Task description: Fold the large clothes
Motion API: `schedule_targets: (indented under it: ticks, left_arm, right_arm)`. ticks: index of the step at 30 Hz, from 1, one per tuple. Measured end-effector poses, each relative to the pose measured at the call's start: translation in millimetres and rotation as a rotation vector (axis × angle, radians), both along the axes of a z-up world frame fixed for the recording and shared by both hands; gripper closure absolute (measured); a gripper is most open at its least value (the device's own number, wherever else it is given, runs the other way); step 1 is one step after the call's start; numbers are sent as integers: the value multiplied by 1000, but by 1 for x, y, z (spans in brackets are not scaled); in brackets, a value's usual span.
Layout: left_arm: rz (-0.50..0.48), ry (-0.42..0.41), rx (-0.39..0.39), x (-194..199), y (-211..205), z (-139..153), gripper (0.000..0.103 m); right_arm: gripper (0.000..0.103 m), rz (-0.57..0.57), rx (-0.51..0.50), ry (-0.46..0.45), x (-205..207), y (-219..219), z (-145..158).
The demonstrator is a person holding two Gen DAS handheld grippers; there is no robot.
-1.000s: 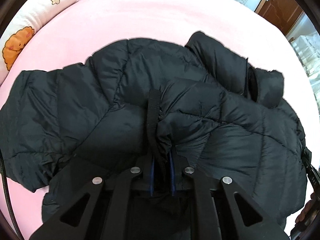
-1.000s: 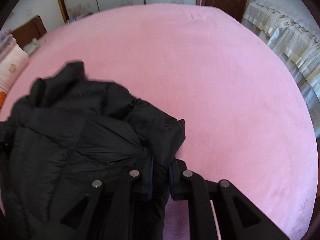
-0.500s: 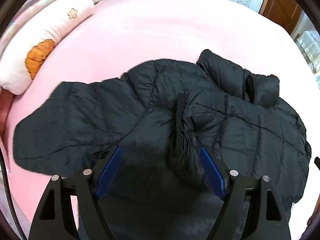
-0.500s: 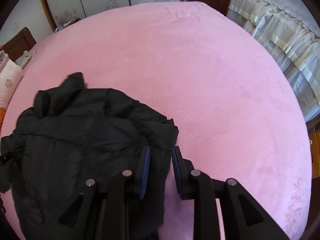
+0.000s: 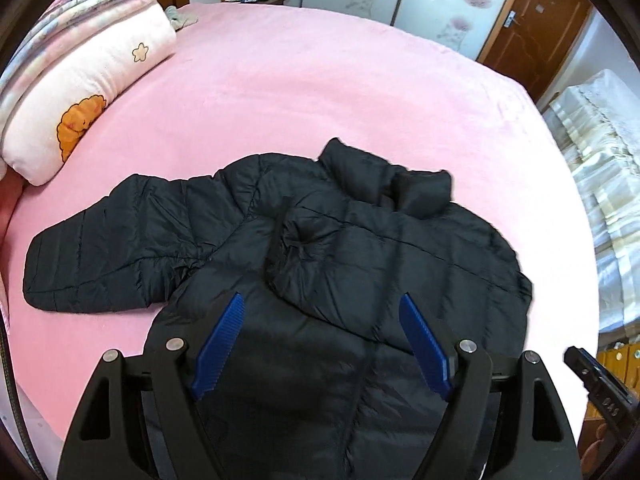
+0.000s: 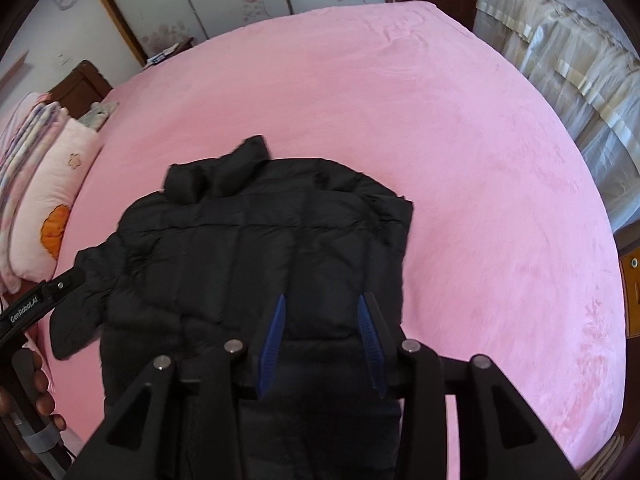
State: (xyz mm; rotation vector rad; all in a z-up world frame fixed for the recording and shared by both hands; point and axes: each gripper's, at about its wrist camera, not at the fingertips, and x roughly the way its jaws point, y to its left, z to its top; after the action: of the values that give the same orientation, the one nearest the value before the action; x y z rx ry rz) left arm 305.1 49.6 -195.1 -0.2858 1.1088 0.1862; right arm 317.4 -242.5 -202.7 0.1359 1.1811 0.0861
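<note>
While a black puffer jacket [image 5: 360, 264] lies spread on the pink bed [image 5: 304, 92], both grippers hang above it with nothing in their grasp. The left gripper [image 5: 320, 344] stands wide apart, its blue pads [image 5: 218, 340] clear of the fabric below. The right gripper [image 6: 322, 340] is narrower and its jaws are opening; the jacket shows between and beneath the pads, but they do not press on it.

In the left wrist view the jacket sits in the middle of the bed, its collar [image 5: 420, 192] pointing away from the camera. One sleeve [image 5: 108, 248] stretches out flat to the left over the pink cover. The other sleeve [image 5: 304, 252] is folded in over the chest, its cuff bunched near the centre. In the right wrist view the right-hand edge of the jacket runs fairly straight.

A folded pink quilt [image 5: 76, 92] with a star and an orange pattern lies at the left edge of the bed, well apart from the jacket. A hand [image 6: 40, 396] grips the left tool's handle at the lower left of the right wrist view.
</note>
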Motion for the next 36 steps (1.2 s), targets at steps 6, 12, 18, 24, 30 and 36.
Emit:
schedule_targets:
  ticks: [6,12,18,24,30,36]
  left_arm:
    - [-40,-41,-40,-32,-7,34,24]
    - [-92,-47,-157,-58,14,56,24]
    - [-52,-72,-129,-82,74,70,24]
    - [44,-47,-111,-112,167,58,24]
    - [222,12,-159,-139,271,10,24]
    - [475,-2,-405,-177,374,-71,25]
  right_arm:
    - [65,16,17,-52,-25,27,35]
    - [65,95,63,-61,-41,71,64]
    - [65,168,4,-70,-50,137,81]
    - [65,276,-42,-139,-57,229,93]
    - [70,347,17,-102,-54,314,77]
    - [70,458,22,-19,-54,393,42]
